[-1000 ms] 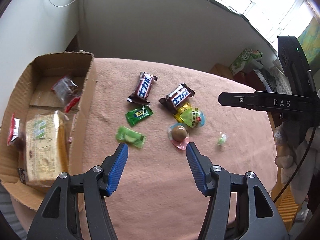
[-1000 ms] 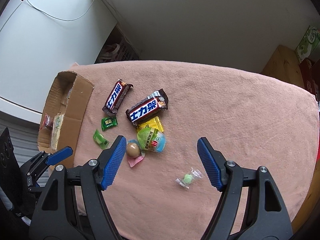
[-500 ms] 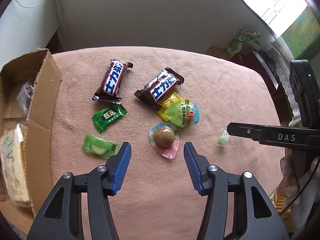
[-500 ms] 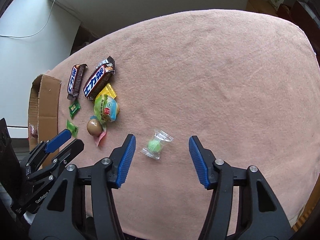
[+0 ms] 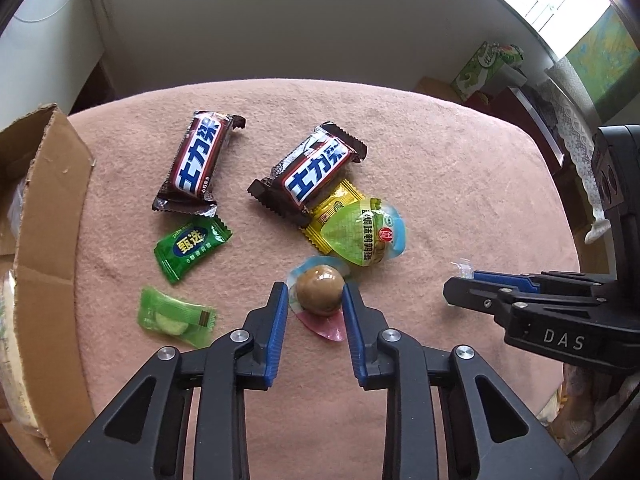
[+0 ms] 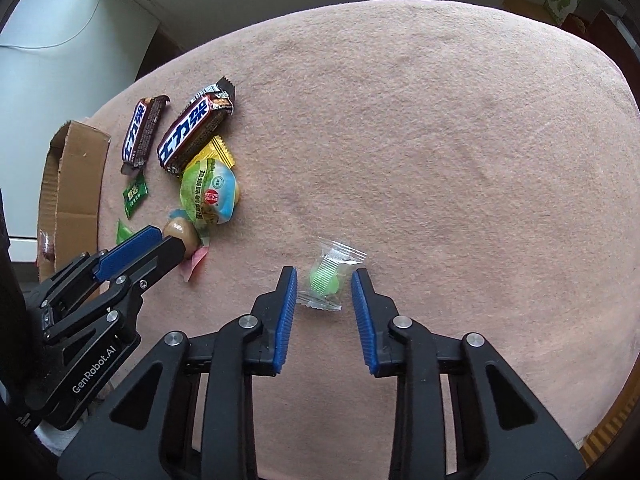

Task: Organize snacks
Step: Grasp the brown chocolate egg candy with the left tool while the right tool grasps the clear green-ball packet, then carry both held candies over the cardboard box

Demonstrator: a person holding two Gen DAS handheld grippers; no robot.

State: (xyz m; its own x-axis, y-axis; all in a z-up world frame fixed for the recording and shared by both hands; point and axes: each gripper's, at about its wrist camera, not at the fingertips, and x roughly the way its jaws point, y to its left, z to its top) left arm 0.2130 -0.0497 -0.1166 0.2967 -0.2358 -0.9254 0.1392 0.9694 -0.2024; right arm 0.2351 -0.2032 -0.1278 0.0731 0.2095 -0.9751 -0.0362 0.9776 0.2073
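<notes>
Snacks lie on a pink cloth-covered table (image 5: 440,168). My left gripper (image 5: 314,296) is open, its blue fingers on either side of a packed brown egg (image 5: 320,295), close to it. My right gripper (image 6: 324,282) is open around a small green candy in a clear wrapper (image 6: 326,280). Two brown chocolate bars (image 5: 198,162) (image 5: 316,172), a yellow sachet (image 5: 332,212), a green-and-blue packed egg (image 5: 366,234) and two green candies (image 5: 191,248) (image 5: 172,318) lie behind and to the left.
An open cardboard box (image 5: 44,208) holding snacks stands at the table's left edge; it also shows in the right wrist view (image 6: 70,184). A green carton (image 5: 484,68) and furniture stand beyond the table's far right. The wall runs behind the table.
Both grippers have moved forward and down and narrowed. The left one now straddles the brown egg, the right one the green candy.
</notes>
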